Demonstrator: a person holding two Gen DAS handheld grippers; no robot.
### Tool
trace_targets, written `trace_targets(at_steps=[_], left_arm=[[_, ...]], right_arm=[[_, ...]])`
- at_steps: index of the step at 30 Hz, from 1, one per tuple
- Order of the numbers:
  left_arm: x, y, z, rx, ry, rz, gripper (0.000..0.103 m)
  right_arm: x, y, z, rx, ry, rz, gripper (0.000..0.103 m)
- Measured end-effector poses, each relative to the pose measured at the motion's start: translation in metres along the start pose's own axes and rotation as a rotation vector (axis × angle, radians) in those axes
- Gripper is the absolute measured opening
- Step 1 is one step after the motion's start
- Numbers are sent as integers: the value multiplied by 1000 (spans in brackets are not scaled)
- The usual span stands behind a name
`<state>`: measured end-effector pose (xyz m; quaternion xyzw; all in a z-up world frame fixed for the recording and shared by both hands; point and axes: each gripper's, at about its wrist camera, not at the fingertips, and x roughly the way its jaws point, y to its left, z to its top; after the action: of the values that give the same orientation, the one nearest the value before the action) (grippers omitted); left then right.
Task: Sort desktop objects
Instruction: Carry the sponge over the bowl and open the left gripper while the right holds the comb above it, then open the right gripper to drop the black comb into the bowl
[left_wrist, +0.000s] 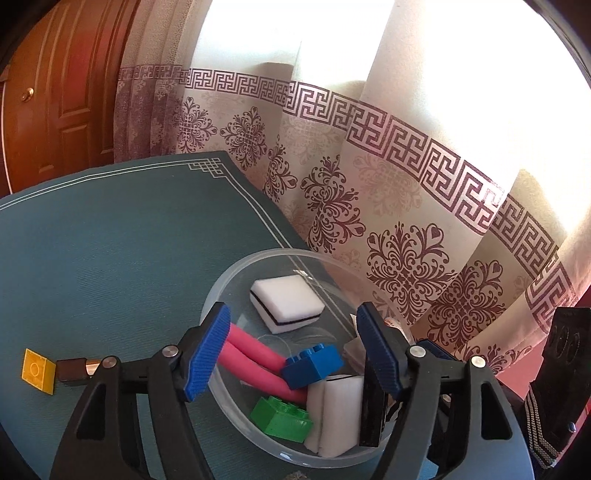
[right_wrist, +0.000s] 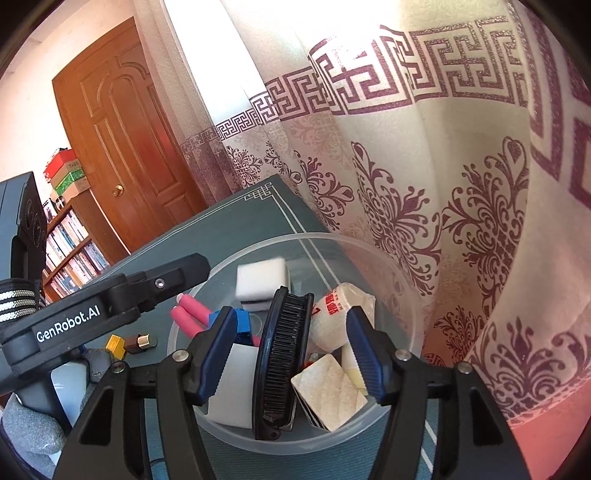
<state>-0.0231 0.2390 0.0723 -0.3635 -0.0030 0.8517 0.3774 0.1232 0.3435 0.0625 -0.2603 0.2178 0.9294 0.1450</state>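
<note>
With both the left hand-held gripper (left_wrist: 291, 354) and right hand-held gripper (right_wrist: 288, 354) released above the clear bowl (left_wrist: 221, 295), we lift straight out, then reach left for the yellow block (left_wrist: 37, 371) on the bench (left_wrist: 110, 240).

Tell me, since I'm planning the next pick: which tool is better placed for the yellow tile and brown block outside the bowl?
Left, probably. The yellow tile and brown block lie just beside the open left tool. The right tool hangs open over the bowl, with the left tool between it and them.
</note>
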Motion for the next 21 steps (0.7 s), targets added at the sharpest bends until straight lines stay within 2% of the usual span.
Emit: trace_targets(at_steps=[10, 21], left_arm=[[-23, 32, -7, -48, -21, 100, 74], [-50, 82, -15, -106, -50, 229, 74]], right_arm=[[-8, 12, -2, -21, -15, 23, 72], [-11, 26, -7, -48, -15, 56, 73]])
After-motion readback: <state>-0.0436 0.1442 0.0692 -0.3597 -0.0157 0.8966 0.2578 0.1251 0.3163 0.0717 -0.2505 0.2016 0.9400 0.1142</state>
